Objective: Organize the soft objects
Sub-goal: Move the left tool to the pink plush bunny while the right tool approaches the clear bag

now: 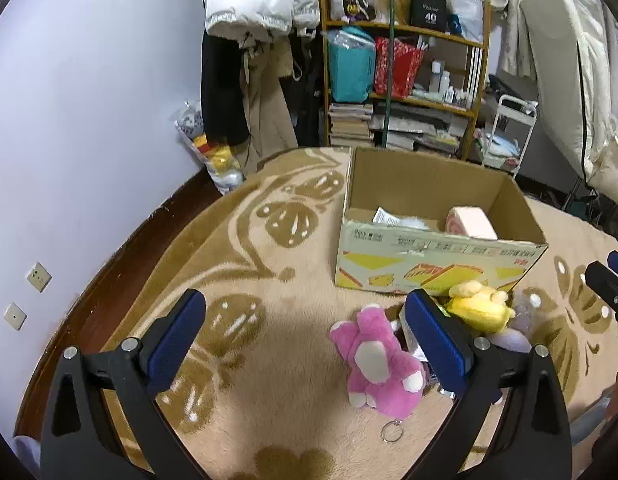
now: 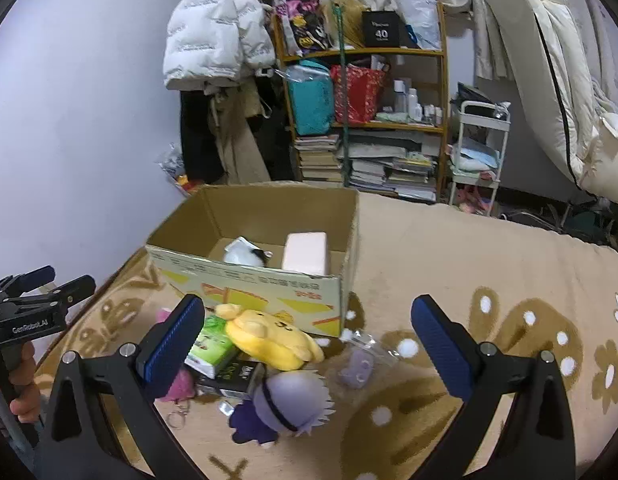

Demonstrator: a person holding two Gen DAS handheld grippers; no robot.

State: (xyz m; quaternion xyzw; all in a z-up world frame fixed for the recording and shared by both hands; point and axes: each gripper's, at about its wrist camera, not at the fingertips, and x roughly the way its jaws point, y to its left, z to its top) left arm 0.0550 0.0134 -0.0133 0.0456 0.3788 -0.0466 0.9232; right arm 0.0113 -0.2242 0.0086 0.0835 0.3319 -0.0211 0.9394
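Both grippers stood wide open and held nothing. The left gripper (image 1: 305,332) hung above the patterned blanket (image 1: 269,240), the pink plush (image 1: 379,360) lying between its fingers but not touched. The right gripper (image 2: 309,340) hovered over the yellow plush (image 2: 269,338) and the purple-haired doll (image 2: 289,400), which lay in a small pile just before the cardboard box (image 2: 269,280). Inside that box sat a pale pink cushion (image 2: 305,252) and a white soft item (image 2: 245,256).
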